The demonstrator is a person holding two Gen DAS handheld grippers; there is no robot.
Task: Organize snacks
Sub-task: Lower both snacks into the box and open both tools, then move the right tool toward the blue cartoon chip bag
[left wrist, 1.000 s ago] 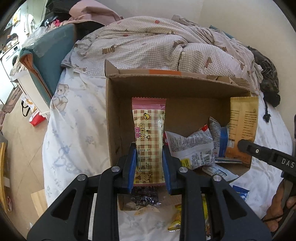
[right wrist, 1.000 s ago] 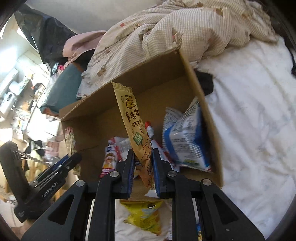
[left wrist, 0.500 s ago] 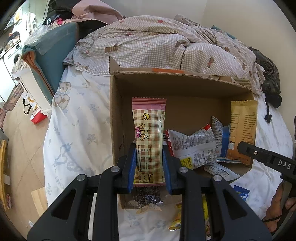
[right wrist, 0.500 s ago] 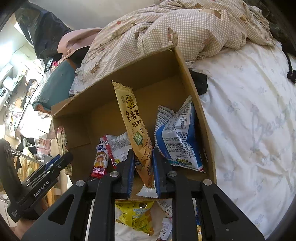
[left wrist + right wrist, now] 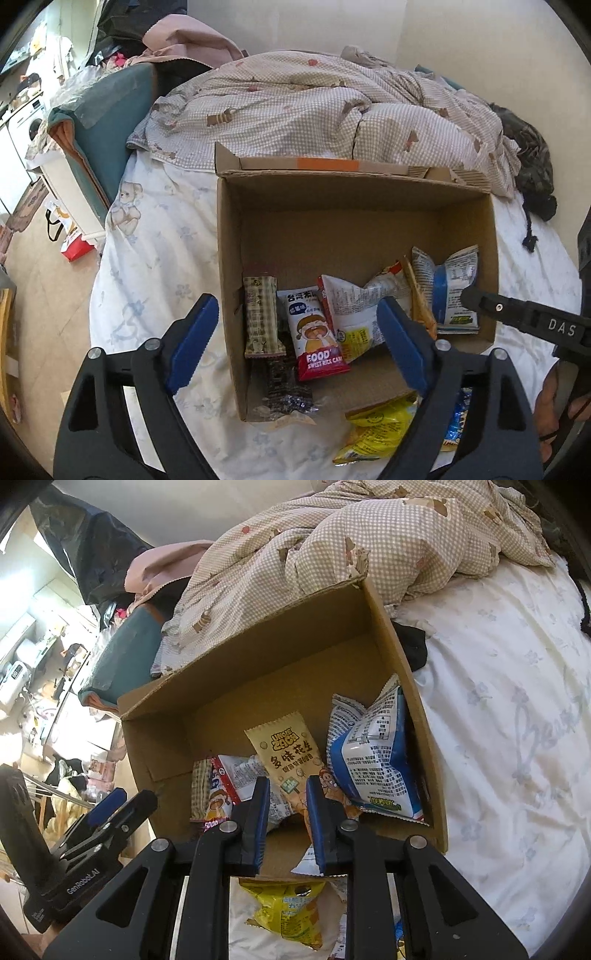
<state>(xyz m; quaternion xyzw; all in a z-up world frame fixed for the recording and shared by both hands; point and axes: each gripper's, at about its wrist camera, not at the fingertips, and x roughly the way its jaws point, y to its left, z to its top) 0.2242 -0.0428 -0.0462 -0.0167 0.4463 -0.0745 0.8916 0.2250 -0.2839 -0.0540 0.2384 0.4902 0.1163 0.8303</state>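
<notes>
A cardboard box (image 5: 229, 258) (image 5: 384, 627) lies open on the bed. Inside it lie a checked pink-brown snack bar (image 5: 261, 317), a red rice cake pack (image 5: 316, 336), a white-red bag (image 5: 360, 306), a tan peanut pack (image 5: 291, 757) and a blue-white bag (image 5: 448, 288) (image 5: 373, 753). My left gripper (image 5: 295, 343) is open wide and empty above the box's near edge. My right gripper (image 5: 284, 812) is open, its pads (image 5: 258, 812) apart on either side of the tan pack's lower end, and its finger shows in the left wrist view (image 5: 517, 317).
A yellow snack bag (image 5: 380, 428) (image 5: 291, 912) and a dark wrapper (image 5: 284, 395) lie on the white sheet in front of the box. A checked duvet (image 5: 314, 107) is heaped behind it. The bed's left edge drops to the floor (image 5: 40, 295).
My left gripper opened wide and let go of the checked bar, which now lies in the box. My right gripper opened and released the tan pack, which fell back into the box.
</notes>
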